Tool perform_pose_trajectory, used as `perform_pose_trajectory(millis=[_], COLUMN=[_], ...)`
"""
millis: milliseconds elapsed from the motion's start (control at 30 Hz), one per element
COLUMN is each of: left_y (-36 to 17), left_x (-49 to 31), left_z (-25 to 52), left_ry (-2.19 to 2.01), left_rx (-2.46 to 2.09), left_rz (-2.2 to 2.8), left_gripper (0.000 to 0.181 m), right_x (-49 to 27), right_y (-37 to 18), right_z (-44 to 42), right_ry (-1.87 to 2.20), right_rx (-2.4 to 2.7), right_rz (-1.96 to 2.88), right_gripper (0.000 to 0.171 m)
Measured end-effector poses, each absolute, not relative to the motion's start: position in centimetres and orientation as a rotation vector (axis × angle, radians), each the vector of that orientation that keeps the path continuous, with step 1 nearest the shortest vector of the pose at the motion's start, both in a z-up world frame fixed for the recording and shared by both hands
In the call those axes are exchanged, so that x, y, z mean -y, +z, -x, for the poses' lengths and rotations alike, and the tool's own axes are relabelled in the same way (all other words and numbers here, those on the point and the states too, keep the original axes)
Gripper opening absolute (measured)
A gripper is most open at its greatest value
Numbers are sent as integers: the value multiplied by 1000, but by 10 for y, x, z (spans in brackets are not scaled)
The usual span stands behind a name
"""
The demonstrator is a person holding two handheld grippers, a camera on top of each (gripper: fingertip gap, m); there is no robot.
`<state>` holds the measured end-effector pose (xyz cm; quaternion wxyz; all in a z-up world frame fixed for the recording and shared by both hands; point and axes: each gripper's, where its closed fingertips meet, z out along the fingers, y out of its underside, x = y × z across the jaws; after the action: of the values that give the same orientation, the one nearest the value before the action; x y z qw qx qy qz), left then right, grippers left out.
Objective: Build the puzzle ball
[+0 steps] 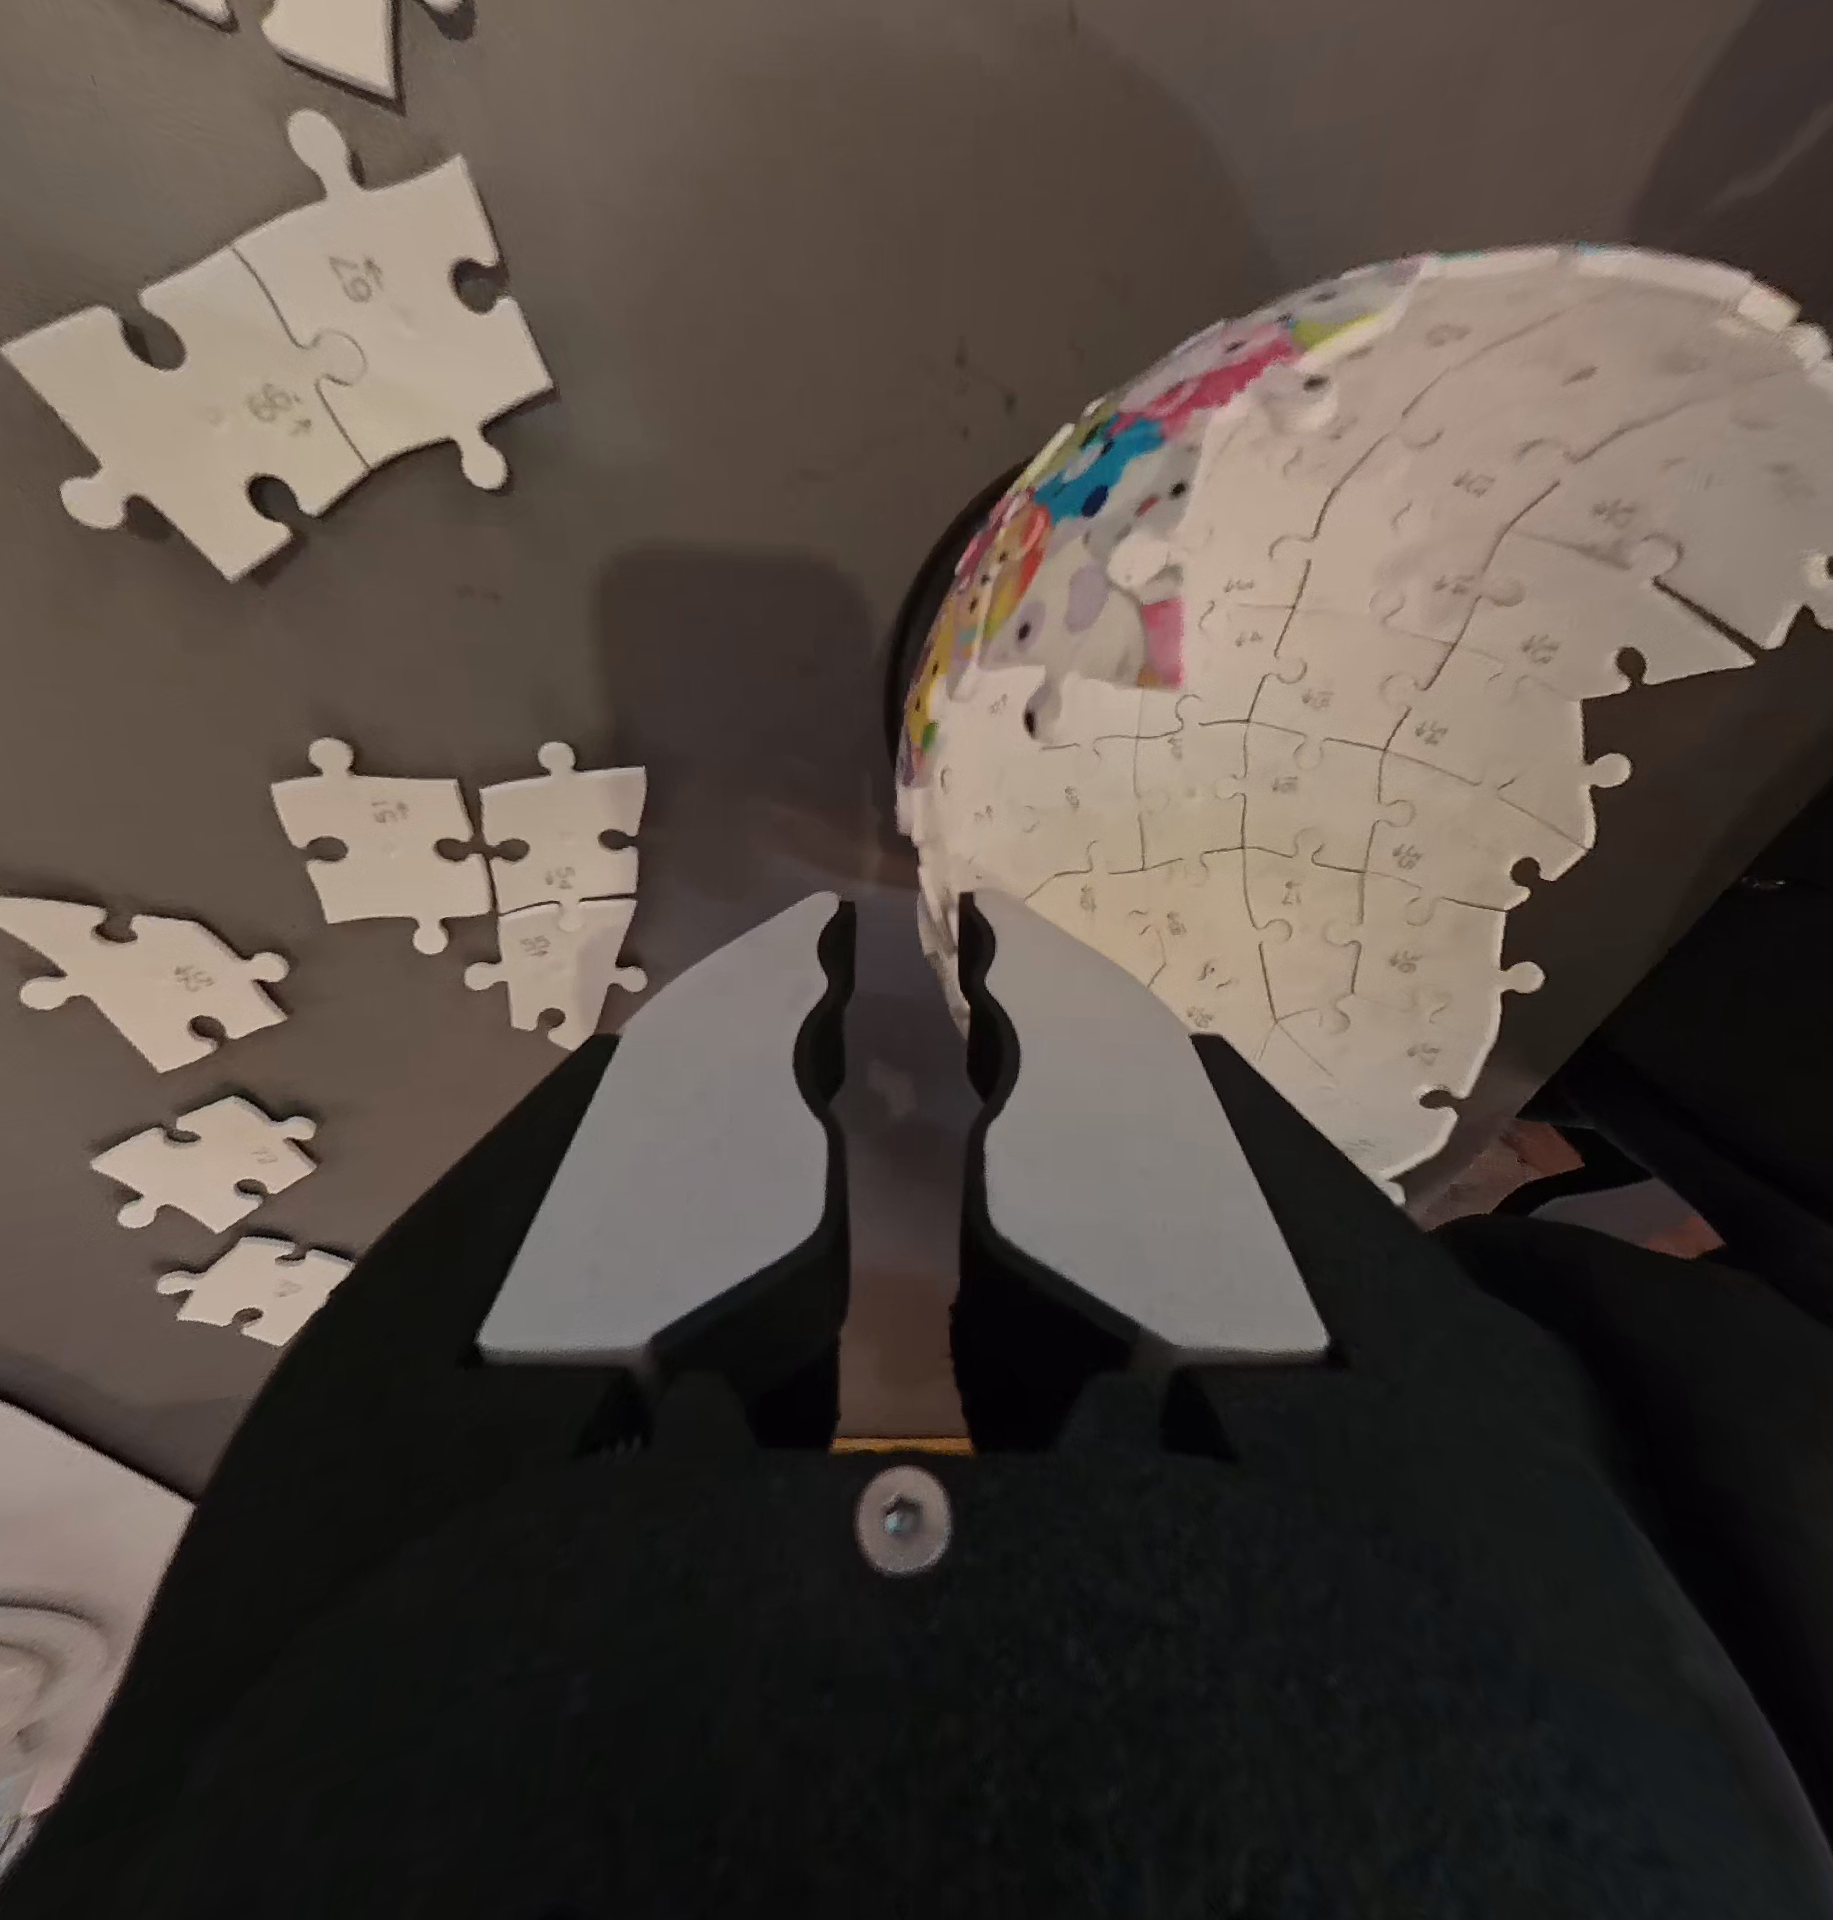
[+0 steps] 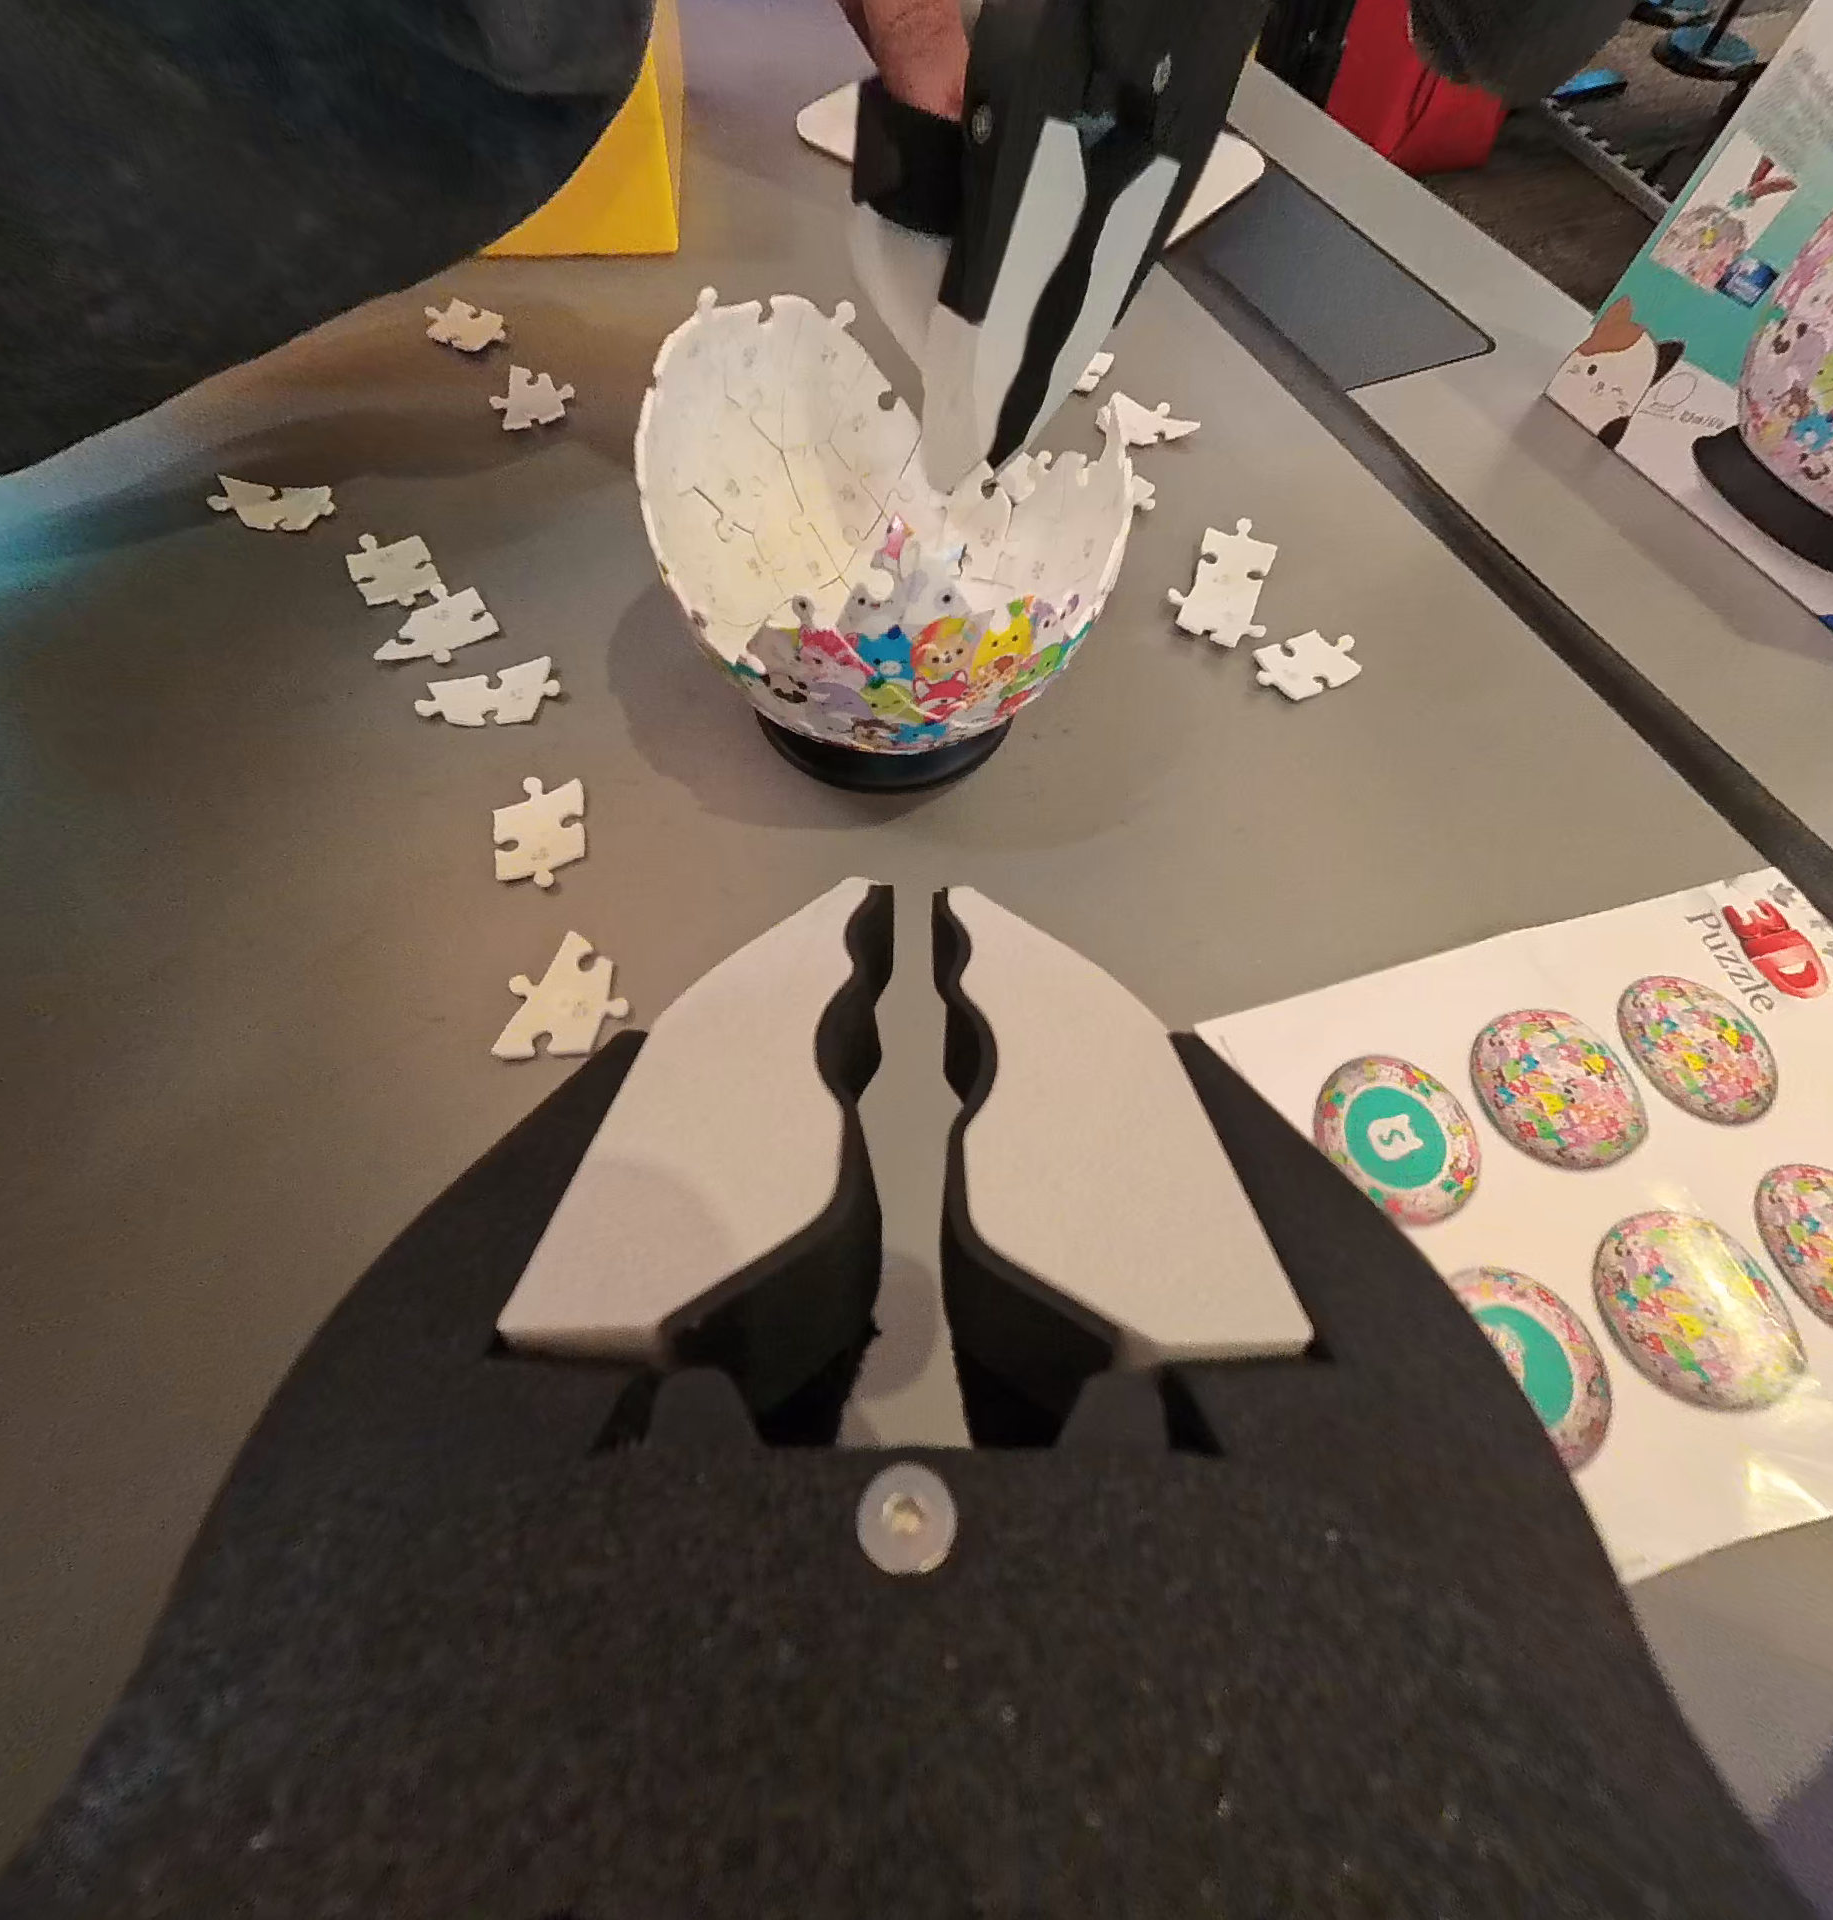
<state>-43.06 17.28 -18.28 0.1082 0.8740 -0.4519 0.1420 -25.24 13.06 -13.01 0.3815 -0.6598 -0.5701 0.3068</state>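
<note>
The half-built puzzle ball (image 2: 787, 499) stands on a black ring stand (image 2: 881, 758) mid-table. It is an open shell, white inside with colourful cartoon print outside. In the left wrist view the ball (image 1: 1359, 779) fills the right side. My left gripper (image 1: 901, 914) is just left of the shell, its jaws a narrow gap apart with nothing between them. In the right wrist view the left gripper (image 2: 995, 462) points down at the shell's far rim. My right gripper (image 2: 912, 894) is shut and empty, low over the table in front of the ball.
Loose white pieces lie face down around the ball, some joined in pairs (image 1: 288, 353) (image 2: 538, 831) (image 2: 1224, 582). An instruction sheet (image 2: 1618, 1195) lies at the right. The puzzle box (image 2: 1743, 312) stands at the back right, a yellow object (image 2: 621, 177) behind the ball. My right fingertips sit around 20 cm from my left ones.
</note>
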Motion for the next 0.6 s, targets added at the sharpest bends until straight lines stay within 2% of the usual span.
perform_pose_trajectory(millis=[100,433,600], left_y=[-182,-183,-186], left_x=[-170,-171,-169], left_z=[428,432,432], left_ry=[467,442,514], left_rx=[1316,1342,1289], left_rz=[-2551,-2527,-2527], left_gripper=[5,4,4], right_x=[-135,-132,-139], right_y=[-125,-125,-129], right_z=[264,315,308], right_ry=[791,834,806], right_rx=[1459,1386,1266], right_rz=[1663,1669,1711], right_gripper=[7,16,33])
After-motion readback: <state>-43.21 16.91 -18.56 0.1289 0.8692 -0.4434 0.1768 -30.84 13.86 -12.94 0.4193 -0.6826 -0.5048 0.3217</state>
